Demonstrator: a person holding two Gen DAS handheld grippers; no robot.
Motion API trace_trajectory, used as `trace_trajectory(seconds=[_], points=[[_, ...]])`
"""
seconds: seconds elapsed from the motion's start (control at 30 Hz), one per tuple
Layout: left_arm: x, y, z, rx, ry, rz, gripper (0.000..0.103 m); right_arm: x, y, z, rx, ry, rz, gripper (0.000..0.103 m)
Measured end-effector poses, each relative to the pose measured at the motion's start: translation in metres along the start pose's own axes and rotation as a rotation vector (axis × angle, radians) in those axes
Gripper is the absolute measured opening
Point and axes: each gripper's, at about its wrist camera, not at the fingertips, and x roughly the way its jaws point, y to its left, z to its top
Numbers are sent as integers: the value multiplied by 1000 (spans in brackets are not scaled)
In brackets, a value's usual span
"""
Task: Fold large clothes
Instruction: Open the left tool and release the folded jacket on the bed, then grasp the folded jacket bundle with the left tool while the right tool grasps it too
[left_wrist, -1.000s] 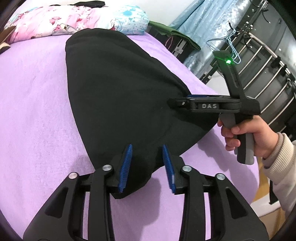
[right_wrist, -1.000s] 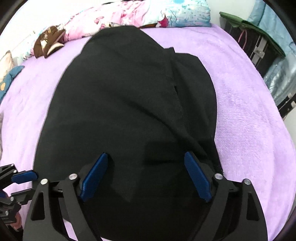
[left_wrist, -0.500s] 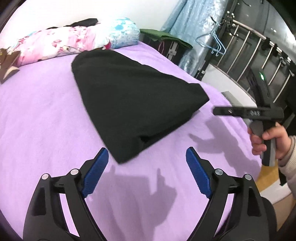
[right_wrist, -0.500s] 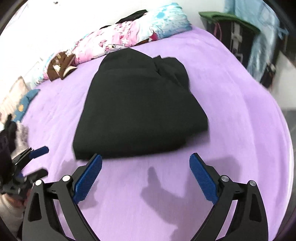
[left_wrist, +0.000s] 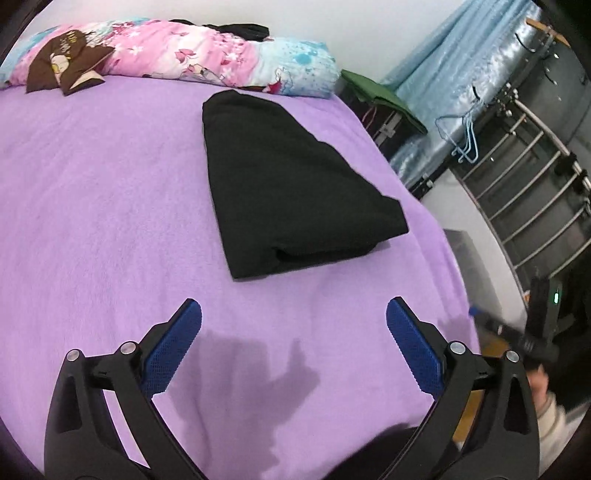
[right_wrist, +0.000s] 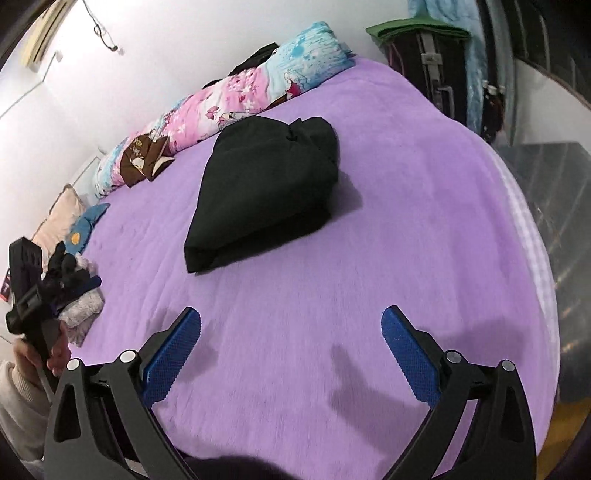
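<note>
A folded black garment (left_wrist: 288, 184) lies flat on the purple bed (left_wrist: 92, 184), and the right wrist view shows it (right_wrist: 266, 184) with its far end bunched. My left gripper (left_wrist: 293, 306) hovers over bare blanket short of the garment's near edge. Its jaws are opening wide with nothing between them. My right gripper (right_wrist: 291, 313) also hangs well back from the garment, jaws opening, nothing between the blue pads (right_wrist: 173, 354). Each view shows the other hand-held gripper at its side edge, blurred.
A pink and blue floral quilt (left_wrist: 184, 55) with a brown garment (left_wrist: 62, 70) on it runs along the far side. A pillow and soft toys (right_wrist: 85, 229) lie at the left. A dark suitcase (right_wrist: 424, 62), a blue curtain (left_wrist: 461, 74) and a metal rack (left_wrist: 535, 184) stand past the right edge.
Both grippers let go of the black garment, opened wide and pulled back and up. The garment now lies smaller and farther off in both views.
</note>
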Motion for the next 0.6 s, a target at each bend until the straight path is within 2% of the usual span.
trace_trajectory(seconds=[0.1,0.23,0.43,0.6], points=[[-10,-14,2,6,-19,37,96,-19,0,-18,3,-22,15,96],[-20,-32,3,22,-13,61,96,-43,6,-42,7,-56,-29,96],[-36,-52,8,77,-20,46,96,-50,25,-66,21,-56,-28,96],[-26,-41,16,73,5,19,96,-46,35,-67,61,-53,16,96]])
